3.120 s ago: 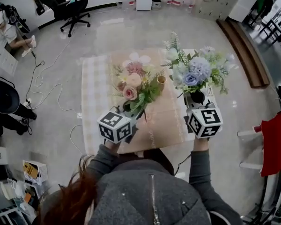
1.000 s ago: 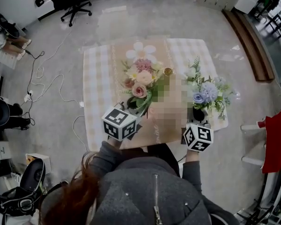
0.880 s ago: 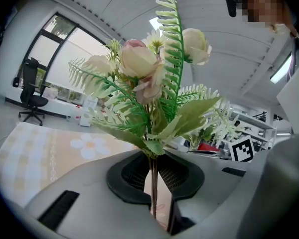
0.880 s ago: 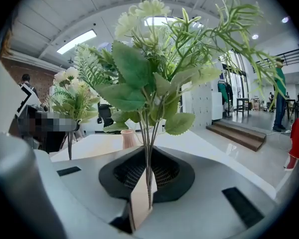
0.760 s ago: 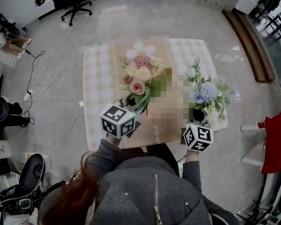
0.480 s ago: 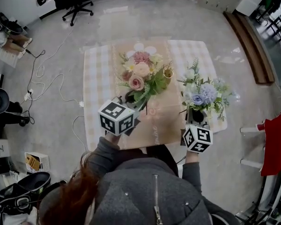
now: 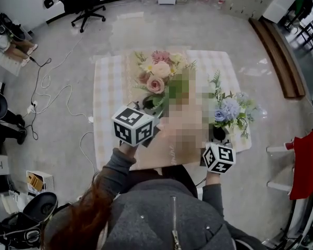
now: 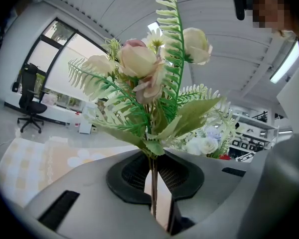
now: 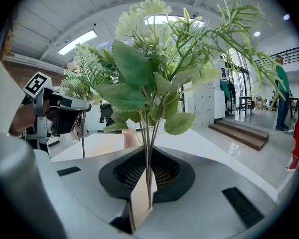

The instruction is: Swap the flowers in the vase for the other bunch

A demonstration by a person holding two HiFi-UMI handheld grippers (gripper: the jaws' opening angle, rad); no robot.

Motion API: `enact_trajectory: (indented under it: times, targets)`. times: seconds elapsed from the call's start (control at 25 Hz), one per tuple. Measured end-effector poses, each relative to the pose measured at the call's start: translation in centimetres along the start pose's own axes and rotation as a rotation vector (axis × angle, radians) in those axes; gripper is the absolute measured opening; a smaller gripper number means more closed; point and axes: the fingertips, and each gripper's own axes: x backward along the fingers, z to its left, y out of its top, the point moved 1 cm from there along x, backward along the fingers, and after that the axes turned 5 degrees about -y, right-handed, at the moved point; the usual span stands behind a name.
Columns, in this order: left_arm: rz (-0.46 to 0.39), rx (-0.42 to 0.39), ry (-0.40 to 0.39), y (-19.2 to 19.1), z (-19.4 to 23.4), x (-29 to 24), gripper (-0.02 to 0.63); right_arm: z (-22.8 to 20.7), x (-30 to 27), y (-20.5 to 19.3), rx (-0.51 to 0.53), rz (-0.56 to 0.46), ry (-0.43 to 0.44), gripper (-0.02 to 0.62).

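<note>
Checked table (image 7: 107,87) below: L gripper (image 8: 157,193) pinches pink bunch (image 7: 156,79) stems, R gripper (image 9: 148,188) pinches blue bunch (image 7: 227,111) stems, both upright; vase (image 9: 131,138) on table.

I find bright, even light from ceiling strips (image 9: 77,41). The floor (image 7: 161,25) beyond the table (image 7: 108,113) shows glare. Both gripper views bulge strongly, with black corners.

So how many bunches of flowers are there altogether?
2. The pink bunch is clamped in the left gripper, over the table; the blue bunch is clamped in the right gripper, at the table's right edge. A blurred patch could hide more.
</note>
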Motion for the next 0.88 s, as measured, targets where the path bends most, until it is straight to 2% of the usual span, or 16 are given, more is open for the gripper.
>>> enact_trajectory:
  times: [0.88]
  targets:
    - [-0.138, -0.138, -0.025, 8.4, 0.2, -4.1, 0.046, -0.1, -0.1, -0.3, -0.016, 0.003, -0.006, 0.032]
